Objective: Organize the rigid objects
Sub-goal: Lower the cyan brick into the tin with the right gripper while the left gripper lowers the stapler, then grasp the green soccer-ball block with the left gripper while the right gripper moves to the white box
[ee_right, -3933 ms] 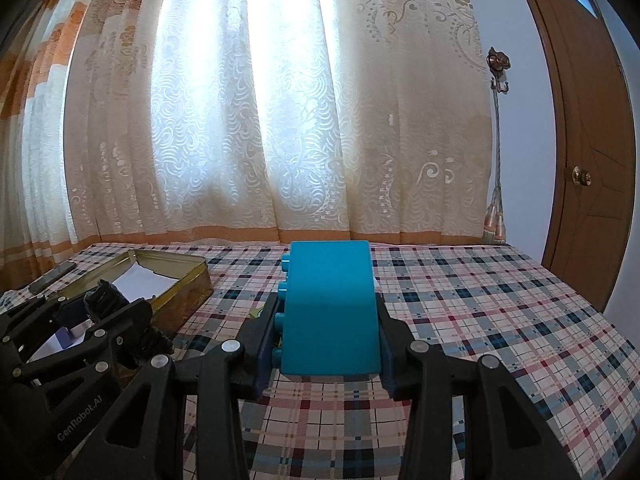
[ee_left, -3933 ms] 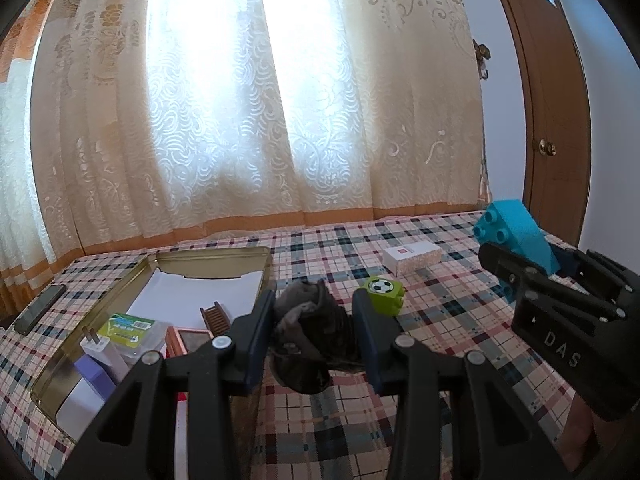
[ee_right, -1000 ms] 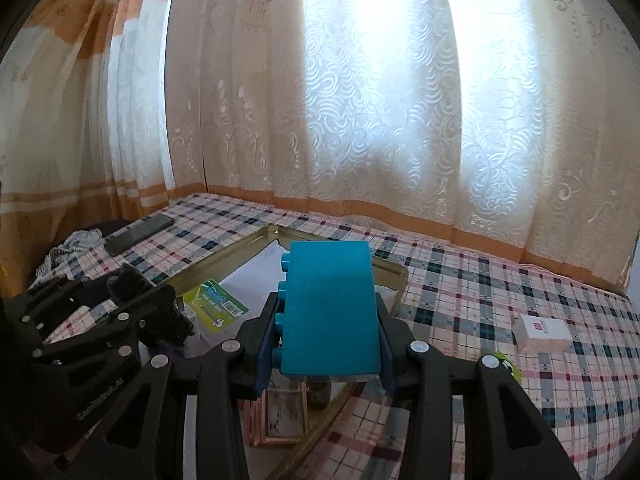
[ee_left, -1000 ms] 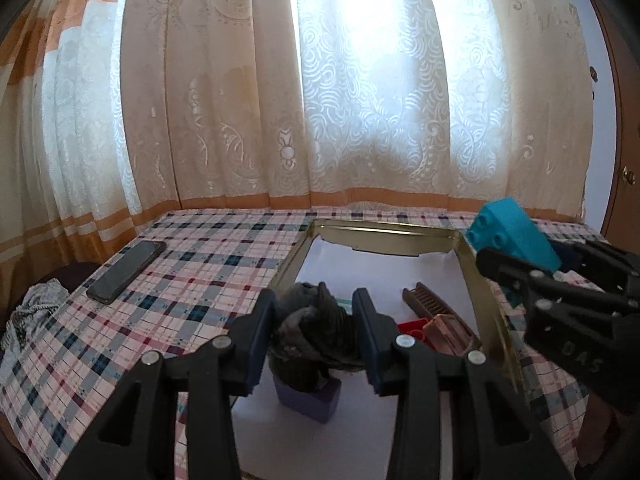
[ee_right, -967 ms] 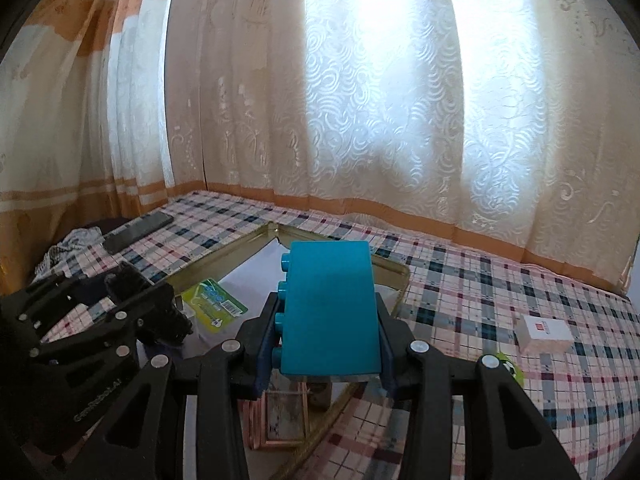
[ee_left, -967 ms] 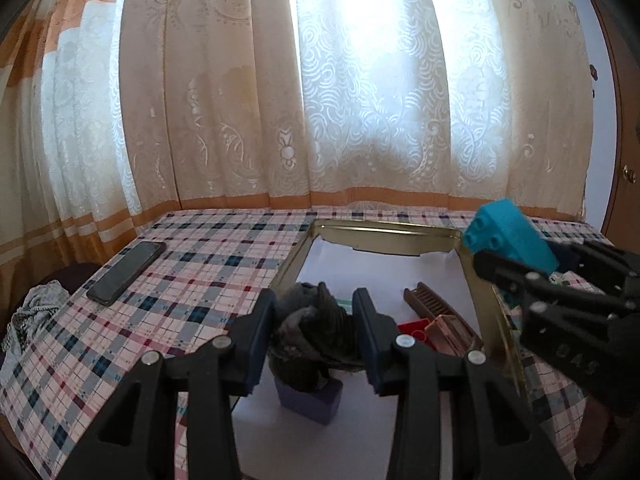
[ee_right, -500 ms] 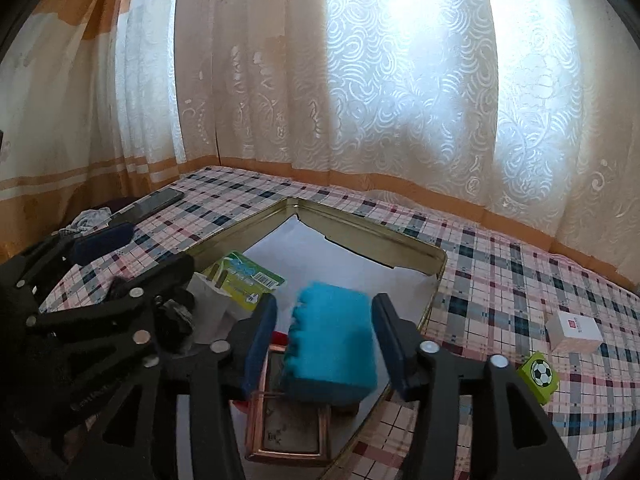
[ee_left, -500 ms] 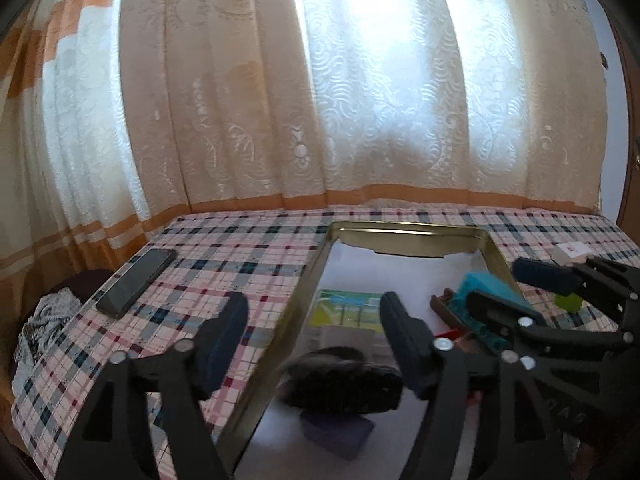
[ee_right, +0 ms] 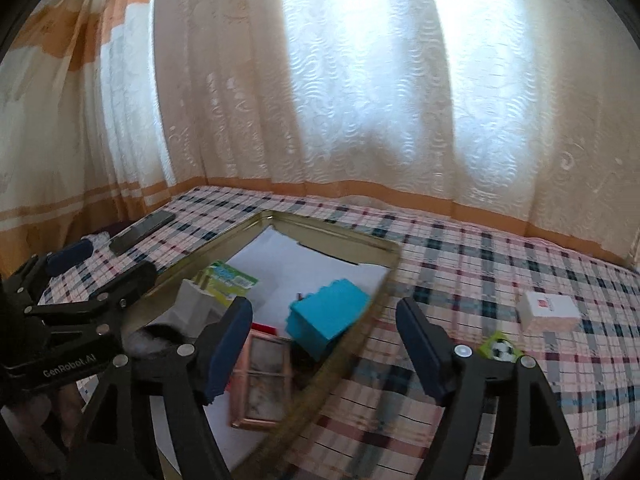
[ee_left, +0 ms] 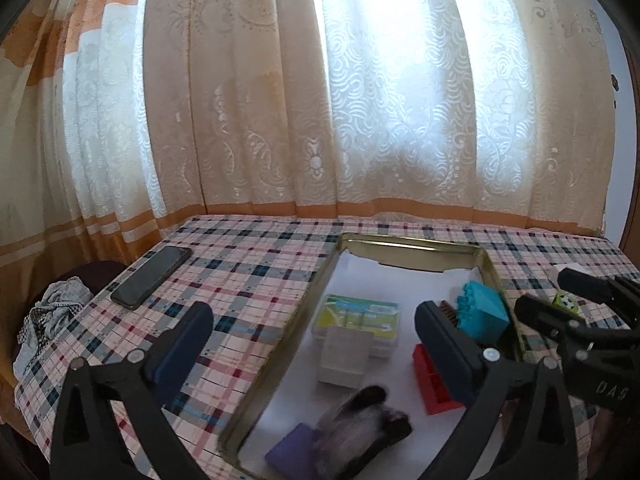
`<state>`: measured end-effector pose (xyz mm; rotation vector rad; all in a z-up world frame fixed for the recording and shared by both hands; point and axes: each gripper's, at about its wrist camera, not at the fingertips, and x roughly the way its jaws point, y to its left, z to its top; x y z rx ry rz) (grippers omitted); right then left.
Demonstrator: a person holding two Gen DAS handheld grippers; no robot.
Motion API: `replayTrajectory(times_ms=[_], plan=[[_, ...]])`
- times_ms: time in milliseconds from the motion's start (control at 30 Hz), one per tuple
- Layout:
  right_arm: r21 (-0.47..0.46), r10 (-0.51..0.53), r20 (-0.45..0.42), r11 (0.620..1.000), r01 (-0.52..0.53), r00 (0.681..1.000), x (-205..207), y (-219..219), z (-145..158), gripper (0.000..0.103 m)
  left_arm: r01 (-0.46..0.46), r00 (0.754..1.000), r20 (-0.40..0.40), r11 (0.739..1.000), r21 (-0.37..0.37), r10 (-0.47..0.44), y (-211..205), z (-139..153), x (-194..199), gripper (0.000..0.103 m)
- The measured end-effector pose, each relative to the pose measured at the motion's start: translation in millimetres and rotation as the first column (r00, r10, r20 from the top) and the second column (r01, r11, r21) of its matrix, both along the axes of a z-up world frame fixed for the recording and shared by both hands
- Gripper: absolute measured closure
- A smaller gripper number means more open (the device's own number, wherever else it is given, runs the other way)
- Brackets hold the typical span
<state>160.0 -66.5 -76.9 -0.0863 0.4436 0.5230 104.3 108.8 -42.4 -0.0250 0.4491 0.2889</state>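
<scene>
A gold metal tray (ee_left: 408,245) lined with white paper lies on the plaid tablecloth. The dark furry object (ee_left: 360,426) lies in the tray's near end, beside a purple block (ee_left: 290,454). The teal toy block (ee_left: 482,314) rests in the tray near its right wall; it also shows in the right wrist view (ee_right: 326,318). My left gripper (ee_left: 312,348) is open and empty above the tray's near left part. My right gripper (ee_right: 324,346) is open and empty above the tray's right wall (ee_right: 352,344).
The tray also holds a green-labelled box (ee_left: 360,316), a clear box (ee_left: 344,356), a red piece (ee_left: 434,380) and a copper frame (ee_right: 262,380). A phone (ee_left: 150,276) lies left of the tray. A white box (ee_right: 550,312) and a green football cube (ee_right: 500,346) sit to the right.
Both grippers opened wide and let go. The furry object and the teal block dropped from the jaws and now lie in the tray. Both grippers pulled back a little.
</scene>
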Motion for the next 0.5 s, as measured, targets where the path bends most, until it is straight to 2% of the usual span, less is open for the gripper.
replayTrajectory(times_ms=[267, 500], plan=[[0.042, -0.08, -0.01, 0.996, 0.08, 0.997, -1, -51, -1, 0.026, 0.084, 0.996, -0.011, 0.996, 0.019, -0.084, -46, 7, 7, 0.001], [0.045, -0.191, -0.022, 0.98, 0.192, 0.981, 0, -112, -7, 0.026, 0.195, 0.98, -0.044, 0.98, 0.05, -0.193, -110, 13, 23, 0.001]])
